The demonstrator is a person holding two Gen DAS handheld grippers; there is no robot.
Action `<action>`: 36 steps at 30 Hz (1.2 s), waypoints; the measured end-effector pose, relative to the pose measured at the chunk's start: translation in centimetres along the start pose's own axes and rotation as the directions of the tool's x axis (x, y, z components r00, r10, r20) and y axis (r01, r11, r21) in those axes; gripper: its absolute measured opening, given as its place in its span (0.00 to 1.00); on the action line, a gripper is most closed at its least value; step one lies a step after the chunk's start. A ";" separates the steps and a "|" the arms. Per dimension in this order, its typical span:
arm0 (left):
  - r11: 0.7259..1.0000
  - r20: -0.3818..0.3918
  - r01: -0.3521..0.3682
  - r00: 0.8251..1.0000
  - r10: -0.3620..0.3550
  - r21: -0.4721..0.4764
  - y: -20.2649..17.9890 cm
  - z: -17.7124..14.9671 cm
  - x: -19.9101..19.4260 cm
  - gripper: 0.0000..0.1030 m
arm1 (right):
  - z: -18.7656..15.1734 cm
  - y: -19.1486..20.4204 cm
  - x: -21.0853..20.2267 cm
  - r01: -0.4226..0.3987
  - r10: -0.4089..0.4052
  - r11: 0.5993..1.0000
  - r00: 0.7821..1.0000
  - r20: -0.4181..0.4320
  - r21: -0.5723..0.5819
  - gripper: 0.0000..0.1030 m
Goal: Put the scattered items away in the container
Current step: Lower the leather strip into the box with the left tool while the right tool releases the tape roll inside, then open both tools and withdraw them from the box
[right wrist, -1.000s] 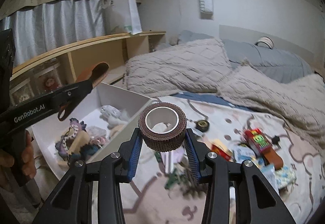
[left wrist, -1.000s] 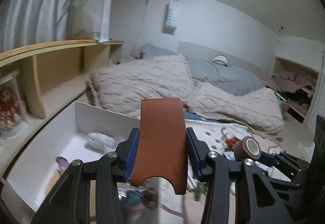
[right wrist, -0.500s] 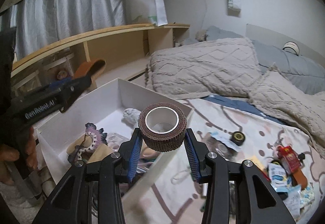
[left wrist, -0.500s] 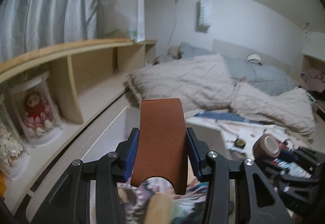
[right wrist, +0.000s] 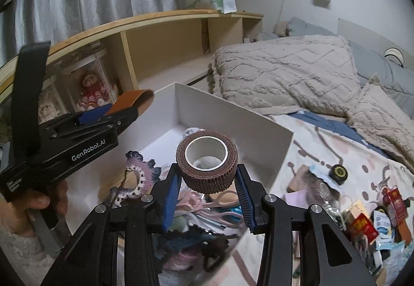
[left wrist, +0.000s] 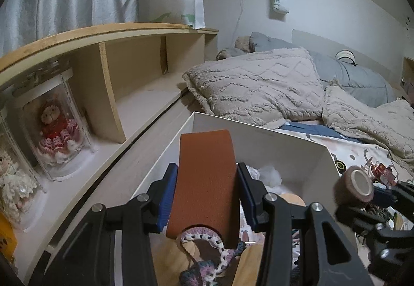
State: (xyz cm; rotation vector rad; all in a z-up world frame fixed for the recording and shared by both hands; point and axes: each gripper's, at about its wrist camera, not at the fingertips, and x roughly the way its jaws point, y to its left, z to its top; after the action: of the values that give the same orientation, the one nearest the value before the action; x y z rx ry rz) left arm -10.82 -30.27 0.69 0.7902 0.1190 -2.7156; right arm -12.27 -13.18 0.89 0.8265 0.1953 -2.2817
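My left gripper (left wrist: 207, 190) is shut on a flat orange-brown strap (left wrist: 205, 179) and holds it above the near left part of the white box (left wrist: 261, 133). It also shows in the right wrist view (right wrist: 124, 107). My right gripper (right wrist: 207, 182) is shut on a brown bandage roll (right wrist: 207, 161) above the box (right wrist: 233, 109); the roll shows in the left wrist view (left wrist: 354, 186) too. The box holds a crocheted piece (right wrist: 137, 172), pink scissors (right wrist: 217, 200) and other small items.
Several small items (right wrist: 362, 216) lie scattered on the patterned sheet right of the box. Beige cushions (right wrist: 282, 73) lie behind it. A wooden shelf (left wrist: 108, 58) with dolls in clear cases (left wrist: 55, 128) runs along the left.
Both grippers have moved left from over the sheet to above the box, each still holding its item. The box now lies directly under them.
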 end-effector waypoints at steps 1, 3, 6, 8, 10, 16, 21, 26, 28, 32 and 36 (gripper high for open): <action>1.000 -0.015 -0.002 1.000 0.002 -0.001 0.0 0.0 0.2 0.53 | 0.0 0.1 0.3 -0.004 0.004 1.000 1.000 -0.010 0.001 0.42; 1.000 -0.021 -0.016 1.000 0.015 -0.014 0.2 -0.1 0.3 0.71 | 0.0 0.3 0.9 -0.007 0.008 1.000 1.000 -0.022 0.004 0.42; 0.999 -0.004 -0.006 1.000 0.005 -0.037 0.7 -0.1 0.0 0.71 | 0.0 0.4 1.6 -0.013 0.013 1.000 0.999 -0.040 0.002 0.42; 0.999 -0.009 -0.009 1.000 0.008 -0.049 0.9 -0.2 0.1 0.71 | 0.1 0.6 2.2 -0.013 0.013 1.000 0.998 -0.054 -0.001 0.42; 0.998 -0.002 -0.005 1.000 0.005 -0.055 1.0 -0.2 -0.1 0.71 | 0.2 0.6 2.8 -0.019 0.019 1.000 0.997 -0.073 0.001 0.42; 0.999 0.015 -0.012 1.000 0.013 -0.053 0.9 -0.4 -0.7 0.73 | 1.1 0.7 4.6 -0.034 0.034 0.999 0.993 -0.111 0.003 0.42; 0.999 0.028 -0.019 0.999 0.020 -0.050 0.8 -0.4 -0.9 0.76 | 2.4 0.9 6.3 -0.020 0.016 1.000 0.989 -0.144 -0.022 0.42; 0.998 0.031 -0.013 0.999 0.015 -0.055 1.0 -0.4 -0.8 0.83 | 2.4 0.7 7.5 0.003 -0.009 0.999 0.984 -0.176 -0.039 0.49; 0.998 0.033 -0.006 0.999 0.008 -0.062 1.1 -0.4 -0.8 0.84 | 2.2 0.5 7.8 0.003 -0.010 0.999 0.983 -0.183 -0.038 0.74; 0.997 0.031 0.004 1.000 -0.002 -0.075 1.5 -0.4 -0.8 0.85 | 1.9 0.6 7.3 0.032 -0.043 0.997 0.987 -0.153 -0.077 0.85; 0.997 0.035 0.003 0.999 0.000 -0.077 1.5 -0.4 -0.9 0.89 | 1.8 0.4 6.9 0.062 -0.071 0.995 0.988 -0.139 -0.074 0.85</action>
State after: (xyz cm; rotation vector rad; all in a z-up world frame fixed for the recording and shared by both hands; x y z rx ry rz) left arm -9.46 -31.37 0.87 0.7205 0.2153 -2.7070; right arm -16.71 -17.96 -1.87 0.9591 0.3693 -2.2653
